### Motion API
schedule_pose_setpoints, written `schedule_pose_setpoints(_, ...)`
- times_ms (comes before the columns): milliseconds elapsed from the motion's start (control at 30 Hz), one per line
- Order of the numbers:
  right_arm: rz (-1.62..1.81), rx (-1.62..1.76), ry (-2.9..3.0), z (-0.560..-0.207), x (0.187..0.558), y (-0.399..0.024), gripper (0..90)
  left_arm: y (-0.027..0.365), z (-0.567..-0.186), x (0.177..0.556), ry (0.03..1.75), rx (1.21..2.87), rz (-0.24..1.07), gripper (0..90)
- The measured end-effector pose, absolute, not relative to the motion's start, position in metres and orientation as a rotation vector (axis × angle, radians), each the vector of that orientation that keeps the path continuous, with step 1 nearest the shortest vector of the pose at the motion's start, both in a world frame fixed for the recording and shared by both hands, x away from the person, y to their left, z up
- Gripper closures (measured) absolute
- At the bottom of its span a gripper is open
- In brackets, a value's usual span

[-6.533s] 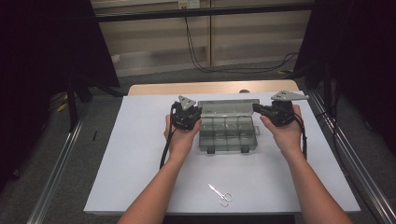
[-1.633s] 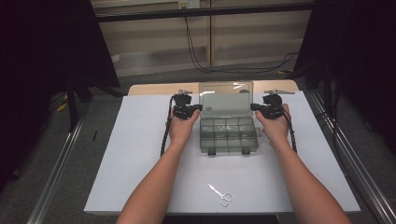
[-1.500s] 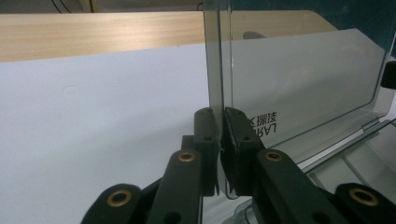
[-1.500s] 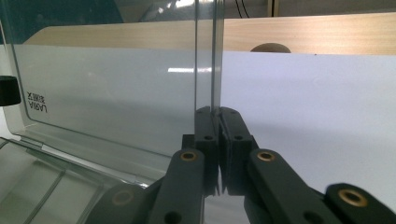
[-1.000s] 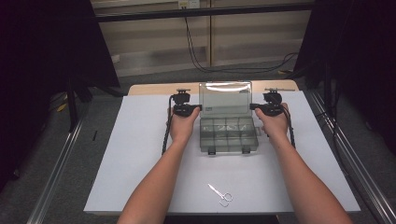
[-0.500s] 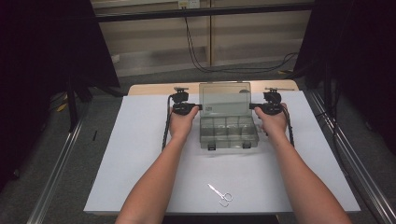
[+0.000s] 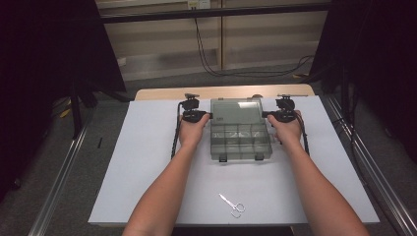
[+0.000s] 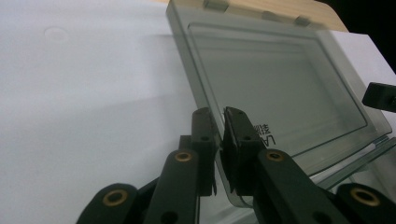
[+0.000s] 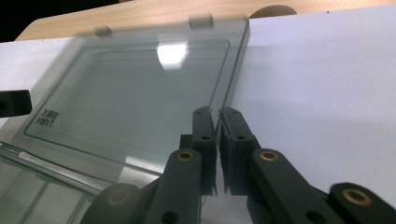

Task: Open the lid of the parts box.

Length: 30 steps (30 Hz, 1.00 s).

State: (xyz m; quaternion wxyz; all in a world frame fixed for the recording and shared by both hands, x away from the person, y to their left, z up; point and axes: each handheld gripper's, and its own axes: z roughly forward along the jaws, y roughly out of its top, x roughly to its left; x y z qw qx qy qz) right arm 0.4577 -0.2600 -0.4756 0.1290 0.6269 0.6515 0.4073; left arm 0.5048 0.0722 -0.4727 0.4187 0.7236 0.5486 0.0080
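A clear grey compartment box (image 7: 241, 141) stands open at the far middle of the white table (image 7: 147, 162). Its lid (image 7: 236, 111) is tipped back behind the base, hinges toward the wooden edge. My left gripper (image 7: 210, 116) is shut on the lid's left edge. In the left gripper view the pads (image 8: 219, 116) pinch the lid (image 8: 280, 79) near its printed label. My right gripper (image 7: 264, 116) is shut on the lid's right edge, and in the right gripper view its pads (image 9: 217, 114) clamp the rim of the lid (image 9: 130, 88). The compartments look empty.
Small scissors (image 7: 232, 204) lie near the table's front edge, between the forearms. A strip of bare wood (image 7: 221, 92) runs behind the box. Metal rails (image 7: 59, 177) flank the table on both sides.
The lid has gone from shut to raised, and now leans further back and lower than half a second ago. Both hands have stayed at its side edges.
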Motion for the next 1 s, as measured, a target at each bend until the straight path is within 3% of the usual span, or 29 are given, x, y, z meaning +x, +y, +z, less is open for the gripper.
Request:
schedule_pose_setpoints(233, 1.222, 1.829, 1.886, -0.479, 0.458, -0.263, 86.1, 0.075, -0.474, 0.506, 1.368, 1.799, 0.0, 85.4)
schedule_pose_setpoints(300, 1.232, 1.823, 1.892, -0.479, 0.458, -0.263, 81.0, 0.076, -0.475, 0.505, 1.356, 1.813, -0.011, 82.7)
schedule_pose_setpoints(467, 1.232, 1.725, 1.92, -0.474, 0.453, -0.261, 58.9, 0.076, -0.472, 0.498, 1.29, 1.846, -0.037, 66.3)
schedule_pose_setpoints(633, 1.282, 1.608, 1.918, -0.466, 0.44, -0.259, 53.1, 0.078, -0.466, 0.488, 1.219, 1.856, -0.024, 43.7)
schedule_pose_setpoints(767, 1.301, 1.559, 1.897, -0.46, 0.427, -0.261, 34.8, 0.077, -0.46, 0.478, 1.125, 1.911, -0.008, 21.1)
schedule_pose_setpoints(867, 1.29, 1.531, 1.888, -0.456, 0.416, -0.263, 19.2, 0.077, -0.457, 0.47, 1.029, 1.934, -0.067, 4.5)
schedule_pose_setpoints(900, 1.286, 1.513, 1.894, -0.455, 0.412, -0.264, 11.0, 0.078, -0.456, 0.468, 1.02, 1.93, -0.065, 1.1)
schedule_pose_setpoints(1000, 1.278, 1.479, 1.896, -0.454, 0.401, -0.265, 1.6, 0.079, -0.452, 0.461, 0.994, 1.927, -0.066, 0.0)
